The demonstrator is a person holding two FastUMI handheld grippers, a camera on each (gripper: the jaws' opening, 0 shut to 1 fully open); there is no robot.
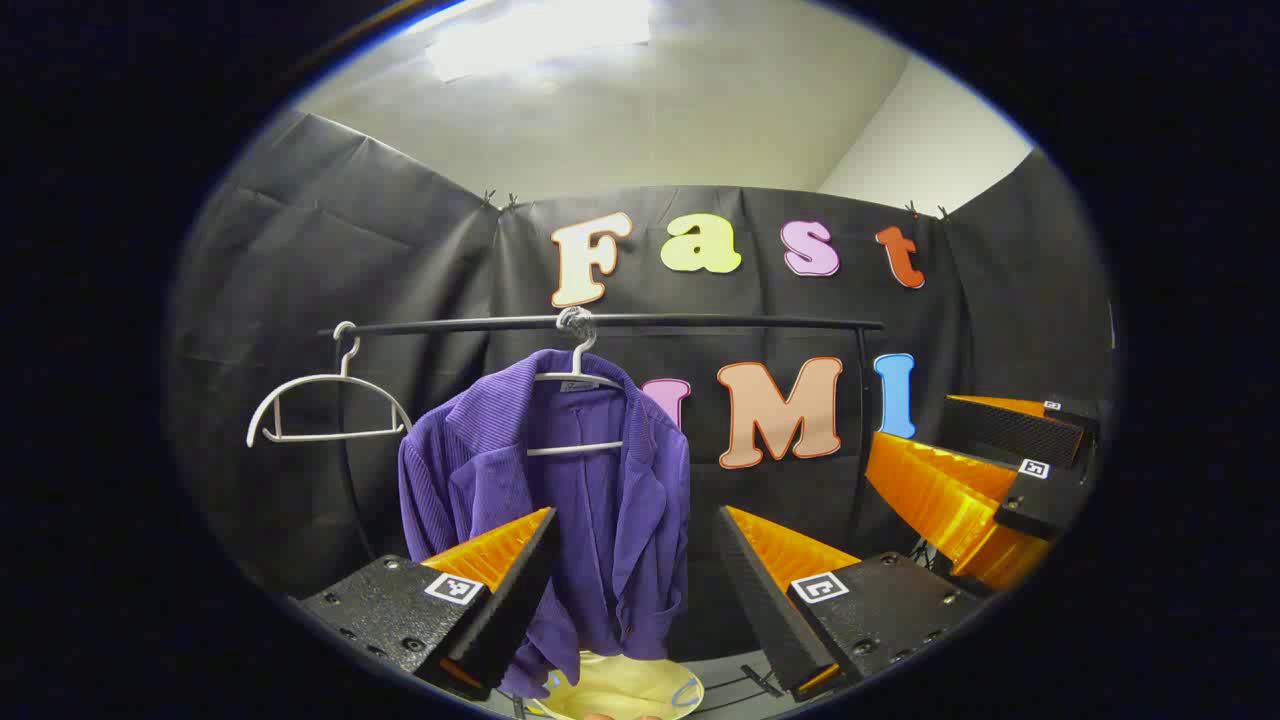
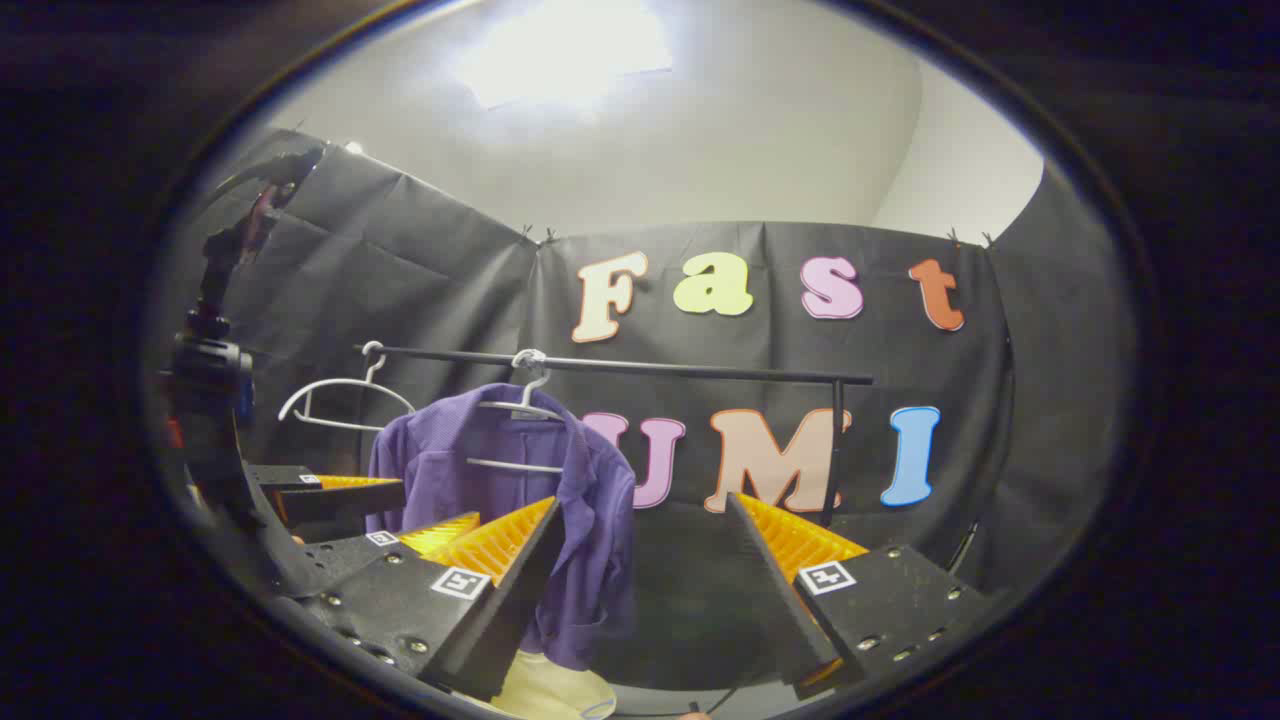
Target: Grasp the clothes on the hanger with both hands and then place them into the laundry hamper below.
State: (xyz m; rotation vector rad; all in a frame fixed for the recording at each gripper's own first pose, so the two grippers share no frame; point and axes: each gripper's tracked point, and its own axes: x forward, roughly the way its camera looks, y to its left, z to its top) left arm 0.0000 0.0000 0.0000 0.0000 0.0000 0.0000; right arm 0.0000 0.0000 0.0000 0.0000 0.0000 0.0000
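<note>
1. Purple jacket [image 1: 560, 500] hung on a white hanger [image 1: 578, 385] near the middle of the black rail [image 1: 700, 322], with a pale yellow hamper [image 1: 620, 692] directly below its hem; a second, bare hanger [image 1: 325, 410] hung toward the rail's left end.
2. Left gripper [image 1: 635, 570] was spread wide and held nothing, its fingers framing the jacket's lower half but short of the cloth.
3. Right gripper [image 2: 640, 560] was likewise spread and empty, aimed to the right of the jacket, so it could have closed on air.
4. Pinching only one front panel could have let the garment slide off one shoulder and hang lopsided.
5. Pulling downward without lifting clear could have snagged the collar, dragging the hanger off the rail or along it into the bare hanger.
6. Released off-centre, the jacket might have draped over the hamper's rim rather than dropping inside.
</note>
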